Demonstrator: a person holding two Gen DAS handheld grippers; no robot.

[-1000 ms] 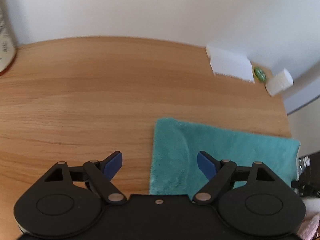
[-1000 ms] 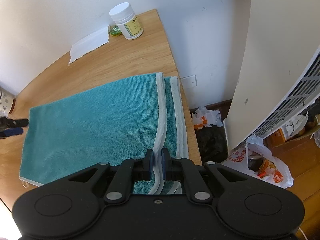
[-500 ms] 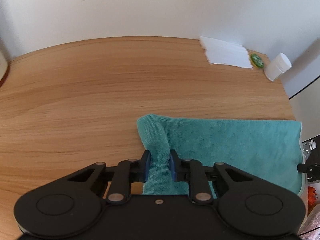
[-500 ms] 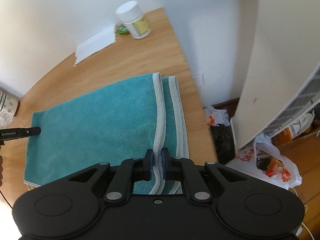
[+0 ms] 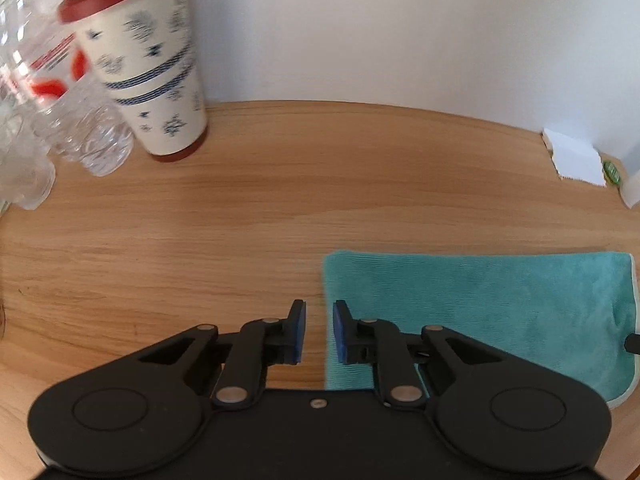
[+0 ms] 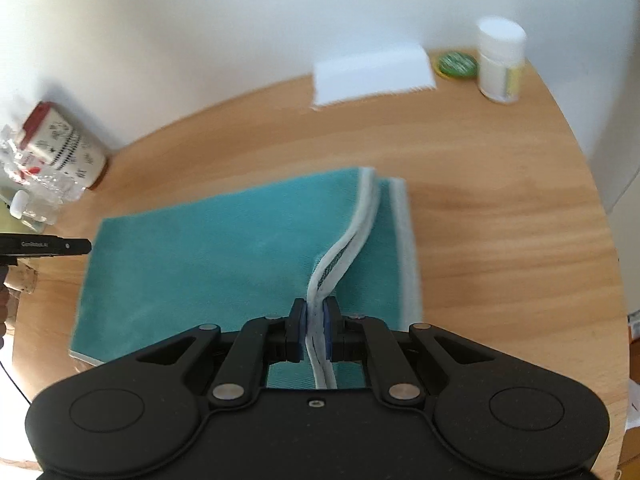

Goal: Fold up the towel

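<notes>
The folded teal terry towel [image 6: 224, 256] lies on the round wooden surface [image 6: 500, 208], nearer than the flat white paper sheet [image 6: 372, 74] by the wall.

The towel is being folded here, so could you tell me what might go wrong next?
The right gripper pinches only the towel's white hem, which could slip out. The left gripper is open with nothing between its fingers, so that end may drag unevenly. The cup and plastic bottle nearby could be knocked.

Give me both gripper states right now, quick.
Left gripper: open a little, holding nothing, at the towel's left edge.
Right gripper: closed on the towel's white hem.
</notes>
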